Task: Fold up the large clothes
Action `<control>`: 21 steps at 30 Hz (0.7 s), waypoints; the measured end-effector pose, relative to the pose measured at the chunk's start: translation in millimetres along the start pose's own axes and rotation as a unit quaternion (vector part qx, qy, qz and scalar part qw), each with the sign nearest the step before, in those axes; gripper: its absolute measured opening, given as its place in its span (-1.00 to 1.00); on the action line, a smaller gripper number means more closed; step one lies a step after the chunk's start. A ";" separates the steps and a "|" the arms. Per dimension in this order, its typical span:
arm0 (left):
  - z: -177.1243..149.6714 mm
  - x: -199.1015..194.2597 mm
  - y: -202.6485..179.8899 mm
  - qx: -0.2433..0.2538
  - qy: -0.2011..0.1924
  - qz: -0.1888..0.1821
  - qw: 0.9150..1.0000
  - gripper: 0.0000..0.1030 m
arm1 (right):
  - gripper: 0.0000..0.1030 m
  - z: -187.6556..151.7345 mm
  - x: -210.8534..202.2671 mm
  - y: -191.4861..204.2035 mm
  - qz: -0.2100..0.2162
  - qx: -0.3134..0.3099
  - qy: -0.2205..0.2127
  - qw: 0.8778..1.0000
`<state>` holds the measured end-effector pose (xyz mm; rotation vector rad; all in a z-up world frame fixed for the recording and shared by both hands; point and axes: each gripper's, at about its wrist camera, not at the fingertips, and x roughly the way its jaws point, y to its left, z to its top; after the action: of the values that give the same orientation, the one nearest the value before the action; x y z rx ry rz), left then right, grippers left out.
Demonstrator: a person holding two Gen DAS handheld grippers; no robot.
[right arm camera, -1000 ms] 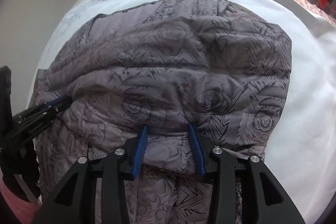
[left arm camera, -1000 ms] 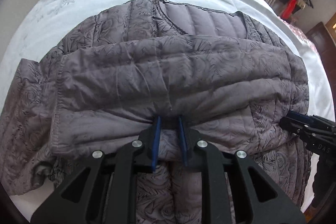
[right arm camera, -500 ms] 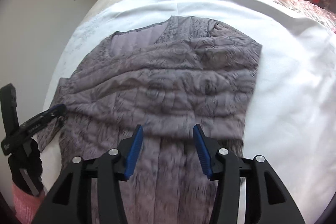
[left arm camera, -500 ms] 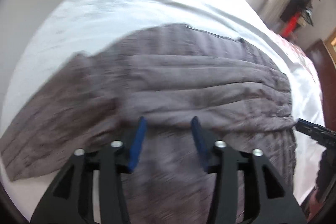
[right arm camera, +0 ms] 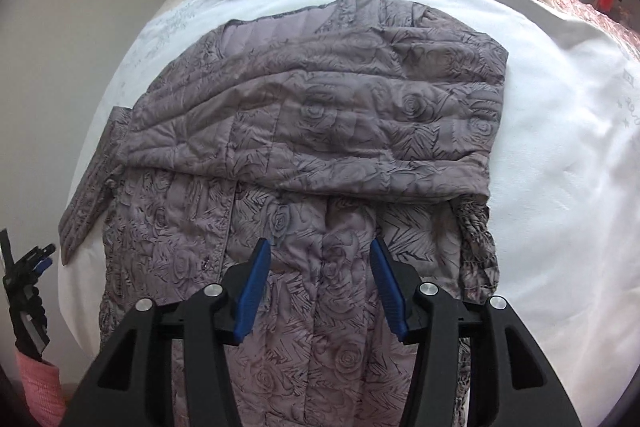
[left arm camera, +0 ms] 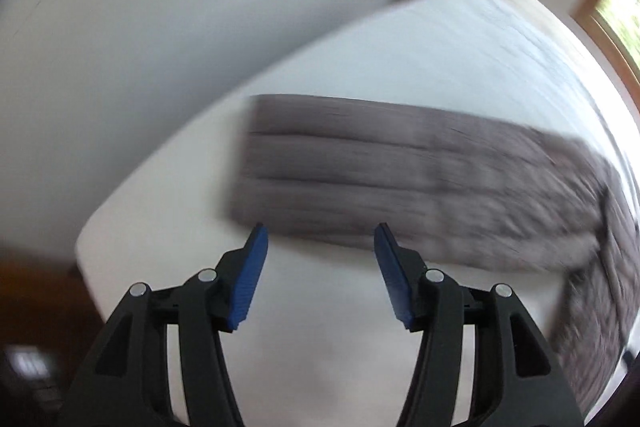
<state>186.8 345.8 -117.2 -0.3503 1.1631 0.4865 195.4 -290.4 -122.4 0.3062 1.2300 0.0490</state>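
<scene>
1. The grey quilted jacket (right arm camera: 316, 115) lies on the white bed (right arm camera: 560, 131), its top part folded down over the body.
2. The right tongs (right arm camera: 318, 275) hover over the jacket's lower half, spread wide and holding nothing.
3. The left tongs (left arm camera: 320, 271) are wide and empty too, over bare sheet beside the jacket's edge; that view is blurred.
4. A plain wall (left arm camera: 160, 27) runs along the bed, and a window frame (left arm camera: 600, 11) shows at the far corner.

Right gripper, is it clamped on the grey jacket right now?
No. The right gripper hovers open above the grey jacket, its blue fingers spread apart with nothing pinched between them.
</scene>
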 end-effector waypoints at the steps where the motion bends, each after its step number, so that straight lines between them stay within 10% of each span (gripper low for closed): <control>1: 2.2 2.7 10.5 -0.013 0.001 0.002 1.000 0.07 | 0.01 0.6 1.3 1.4 -0.002 -0.002 0.000 1.000; 17: 18.9 68.1 53.3 -0.109 0.034 -0.091 0.989 0.04 | 0.01 -2.4 20.3 16.8 -0.028 -0.019 0.020 0.999; 21: 19.5 71.5 42.9 -0.098 0.027 -0.079 0.992 -0.46 | 0.01 -4.6 29.0 15.6 -0.034 -0.014 0.030 0.999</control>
<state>201.5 404.9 -177.4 -0.6238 1.1324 0.4543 202.9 -268.6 -146.4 0.2401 1.2976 0.0174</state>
